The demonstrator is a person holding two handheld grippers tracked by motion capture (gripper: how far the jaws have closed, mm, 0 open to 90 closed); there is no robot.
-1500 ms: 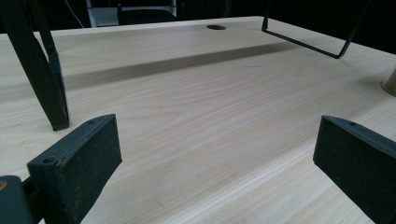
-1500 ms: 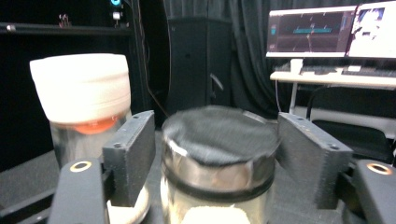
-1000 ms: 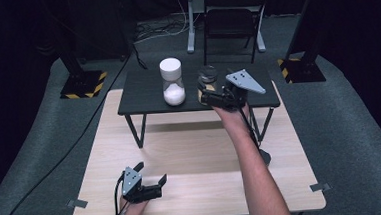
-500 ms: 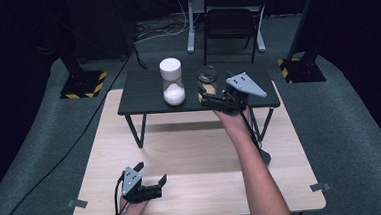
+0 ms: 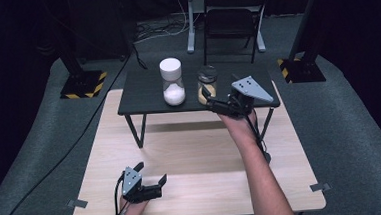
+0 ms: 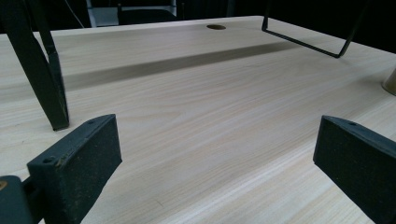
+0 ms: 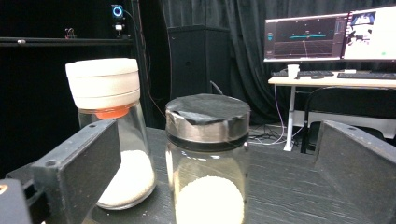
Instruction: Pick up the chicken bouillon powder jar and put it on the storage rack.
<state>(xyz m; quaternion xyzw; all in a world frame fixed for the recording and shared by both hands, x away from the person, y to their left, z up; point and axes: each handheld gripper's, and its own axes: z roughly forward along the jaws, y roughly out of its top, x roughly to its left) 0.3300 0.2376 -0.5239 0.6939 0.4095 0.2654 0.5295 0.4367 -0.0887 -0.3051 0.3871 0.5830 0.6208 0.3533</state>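
We see a small black table [image 5: 142,93] standing on a light wooden table [image 5: 196,152]. On the black one we see a white-lidded jar [image 5: 172,82] and, near it, a dark-lidded jar [image 5: 207,84]

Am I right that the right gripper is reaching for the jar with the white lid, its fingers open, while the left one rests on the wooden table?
Not quite. The right gripper is lined up on the dark-lidded jar, not the white-lidded jar beside it; the right gripper view shows the dark-lidded one between its open fingers. The left gripper does sit open on the wooden table.
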